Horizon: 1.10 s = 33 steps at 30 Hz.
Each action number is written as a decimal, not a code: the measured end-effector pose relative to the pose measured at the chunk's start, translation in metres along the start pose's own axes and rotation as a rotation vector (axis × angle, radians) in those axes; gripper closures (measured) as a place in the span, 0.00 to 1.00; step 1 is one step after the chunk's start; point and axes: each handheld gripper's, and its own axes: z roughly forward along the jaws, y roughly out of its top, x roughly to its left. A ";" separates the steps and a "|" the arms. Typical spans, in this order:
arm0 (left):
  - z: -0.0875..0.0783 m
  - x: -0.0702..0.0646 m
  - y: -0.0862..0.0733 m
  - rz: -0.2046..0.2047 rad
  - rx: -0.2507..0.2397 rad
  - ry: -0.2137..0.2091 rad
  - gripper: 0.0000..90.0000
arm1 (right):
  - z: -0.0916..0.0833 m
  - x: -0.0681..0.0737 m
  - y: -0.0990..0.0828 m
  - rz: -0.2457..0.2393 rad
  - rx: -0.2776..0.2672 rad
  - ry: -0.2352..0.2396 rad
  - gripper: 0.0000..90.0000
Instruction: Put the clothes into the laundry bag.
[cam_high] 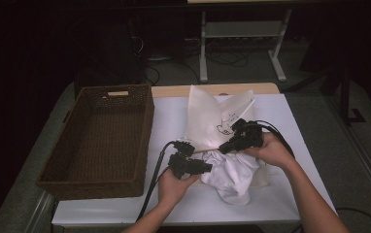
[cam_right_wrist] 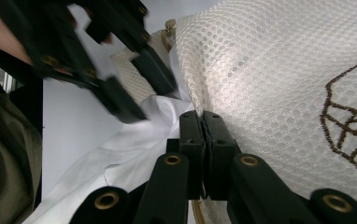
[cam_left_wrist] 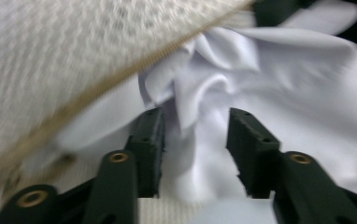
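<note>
Near the middle of the high view, a cream mesh laundry bag point(cam_high: 208, 119) with a honeycomb weave and a brown stitched drawing stands up from the white table point(cam_high: 174, 116), its mouth edged by a tan zipper. A soft, crumpled white garment point(cam_high: 232, 174) spills from that mouth toward the lower centre of the frame, smooth and folded on itself. The right gripper point(cam_right_wrist: 203, 126) has its black jaws clenched together on the edge of the mesh laundry bag, right at the opening. The left gripper point(cam_left_wrist: 195, 140) has its jaws released; a fold of the white garment lies in the gap between the ribbed pads, which do not press on it. A dark brown woven basket point(cam_high: 101, 138), rectangular with a handle slot, sits at the left of the table.
</note>
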 end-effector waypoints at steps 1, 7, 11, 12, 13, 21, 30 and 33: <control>-0.003 -0.001 -0.002 -0.002 0.008 0.002 0.58 | 0.000 0.000 0.000 0.005 0.001 0.000 0.97; 0.002 -0.014 -0.015 0.017 0.101 -0.067 0.46 | 0.000 -0.001 0.002 0.008 0.004 -0.006 0.97; 0.025 -0.023 -0.021 0.070 0.151 -0.059 0.44 | 0.001 -0.001 0.004 0.006 0.006 -0.008 0.97; 0.031 -0.024 -0.021 0.069 0.153 -0.048 0.44 | 0.001 -0.001 0.004 0.004 0.005 -0.008 0.97; 0.035 -0.024 -0.020 0.077 0.134 -0.032 0.45 | 0.001 -0.001 0.004 0.005 0.005 -0.008 0.97; 0.051 -0.015 0.002 0.032 0.015 -0.009 1.00 | -0.002 0.003 0.004 -0.010 0.002 -0.011 0.97; 0.046 -0.009 0.013 0.004 -0.006 -0.003 0.95 | -0.008 0.005 0.003 -0.014 -0.002 -0.019 0.97; 0.038 -0.016 0.011 0.031 0.008 -0.029 0.85 | -0.007 0.003 0.002 -0.002 0.002 -0.019 0.97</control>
